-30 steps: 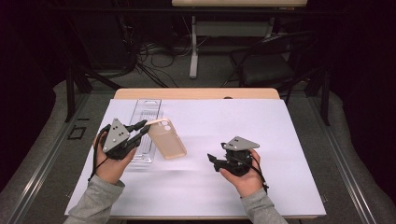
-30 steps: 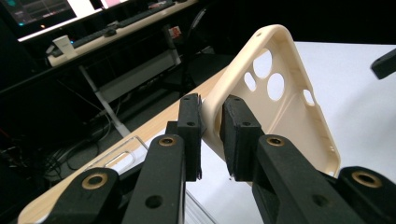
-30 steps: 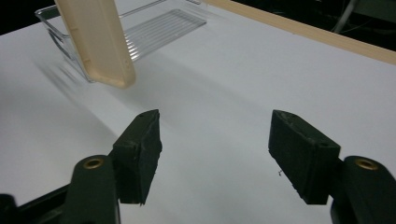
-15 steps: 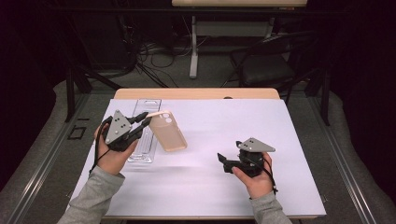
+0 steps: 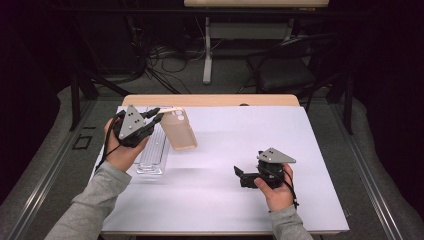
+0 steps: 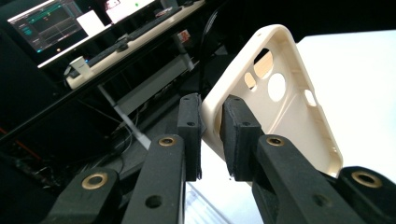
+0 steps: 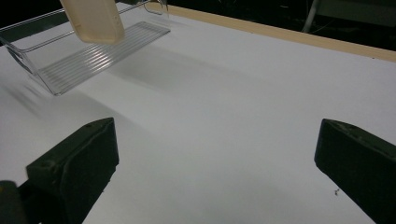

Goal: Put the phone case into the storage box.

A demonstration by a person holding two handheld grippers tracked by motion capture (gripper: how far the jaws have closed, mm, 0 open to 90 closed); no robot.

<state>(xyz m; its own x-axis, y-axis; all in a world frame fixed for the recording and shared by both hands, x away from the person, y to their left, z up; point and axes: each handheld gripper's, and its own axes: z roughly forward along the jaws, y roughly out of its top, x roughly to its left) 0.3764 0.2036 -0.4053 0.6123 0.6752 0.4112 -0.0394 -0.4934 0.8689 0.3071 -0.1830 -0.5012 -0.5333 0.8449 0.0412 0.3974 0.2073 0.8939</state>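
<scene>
A beige phone case [image 5: 181, 131] hangs tilted in the air above the clear tray [image 5: 152, 155]. My left gripper [image 5: 159, 114] is shut on its upper edge near the camera cutout. In the left gripper view the two pads of the left gripper [image 6: 211, 135] pinch the rim of the case [image 6: 280, 93], whose hollow inside faces me. My right gripper [image 5: 239, 175] rests low over the white table top [image 5: 225, 145] at the near right. Its jaws have just been opening and stand wide apart with nothing between them [image 7: 215, 154]. The case's lower end [image 7: 95, 21] shows far off.
The clear ribbed tray [image 7: 79, 65] lies along the table's left side, under the case. A wooden strip [image 5: 210, 100] borders the far edge. Beyond it are a dark floor, cables and a chair [image 5: 285, 70].
The left gripper has lifted the phone case up and away from me, above the tray. The right gripper has shifted slightly to the right and its jaws have spread wider.
</scene>
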